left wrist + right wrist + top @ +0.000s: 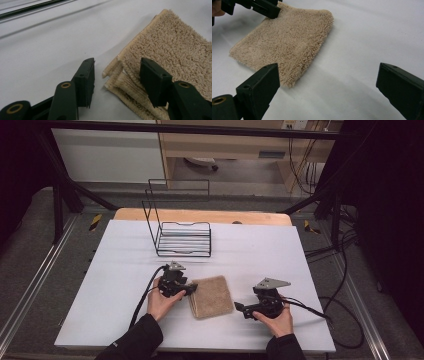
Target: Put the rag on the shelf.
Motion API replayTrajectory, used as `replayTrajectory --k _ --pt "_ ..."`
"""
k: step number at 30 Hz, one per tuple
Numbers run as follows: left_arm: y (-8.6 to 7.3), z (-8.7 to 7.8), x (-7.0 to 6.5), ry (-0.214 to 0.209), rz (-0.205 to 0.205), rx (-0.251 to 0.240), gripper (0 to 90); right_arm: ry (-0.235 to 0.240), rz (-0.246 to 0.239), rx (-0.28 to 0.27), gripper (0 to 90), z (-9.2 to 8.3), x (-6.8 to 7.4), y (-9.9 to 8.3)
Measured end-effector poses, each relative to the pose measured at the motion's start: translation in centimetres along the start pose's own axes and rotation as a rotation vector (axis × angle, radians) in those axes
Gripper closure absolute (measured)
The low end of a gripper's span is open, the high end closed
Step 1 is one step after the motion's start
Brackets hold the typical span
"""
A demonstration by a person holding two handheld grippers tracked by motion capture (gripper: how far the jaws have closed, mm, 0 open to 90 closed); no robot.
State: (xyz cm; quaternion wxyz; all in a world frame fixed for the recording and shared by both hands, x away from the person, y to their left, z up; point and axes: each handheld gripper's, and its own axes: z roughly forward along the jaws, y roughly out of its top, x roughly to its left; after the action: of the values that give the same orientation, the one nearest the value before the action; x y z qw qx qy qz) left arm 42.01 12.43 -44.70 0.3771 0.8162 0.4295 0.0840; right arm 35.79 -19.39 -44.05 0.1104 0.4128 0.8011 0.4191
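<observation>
High view: dim room, dark at both sides; the white counter [125, 270] is the brightest area, evenly lit from above, no glare. Shadows are soft and short. Image is low in resolution, slightly soft throughout. Both gripper views: diffuse light, faint grey streaks of shadow across the counter. Towel [175, 50] pile is sharp; near tongs are dark, slightly soft at the bottom edge.

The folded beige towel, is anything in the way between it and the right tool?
Nothing visible. Bare white table lies between the right tool and the folded beige towel. The left tool is at the towel's far corner, across from the right tool.
</observation>
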Motion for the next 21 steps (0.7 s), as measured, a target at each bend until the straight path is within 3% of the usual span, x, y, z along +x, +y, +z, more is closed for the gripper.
replayTrajectory --k 6,13,21 --pt "-0.02 0.13 -0.15 0.005 0.007 0.001 50.3 0.011 0.011 0.000 5.5 0.00 -0.02 0.09" --pt "-0.09 0.18 -0.63 -0.005 0.008 0.007 62.7 0.014 0.018 -0.007 5.3 -0.09 -0.08 0.21" --pt "-0.23 0.11 -0.90 -0.004 0.013 0.002 68.9 0.021 0.023 -0.021 4.6 0.10 -0.23 0.40"
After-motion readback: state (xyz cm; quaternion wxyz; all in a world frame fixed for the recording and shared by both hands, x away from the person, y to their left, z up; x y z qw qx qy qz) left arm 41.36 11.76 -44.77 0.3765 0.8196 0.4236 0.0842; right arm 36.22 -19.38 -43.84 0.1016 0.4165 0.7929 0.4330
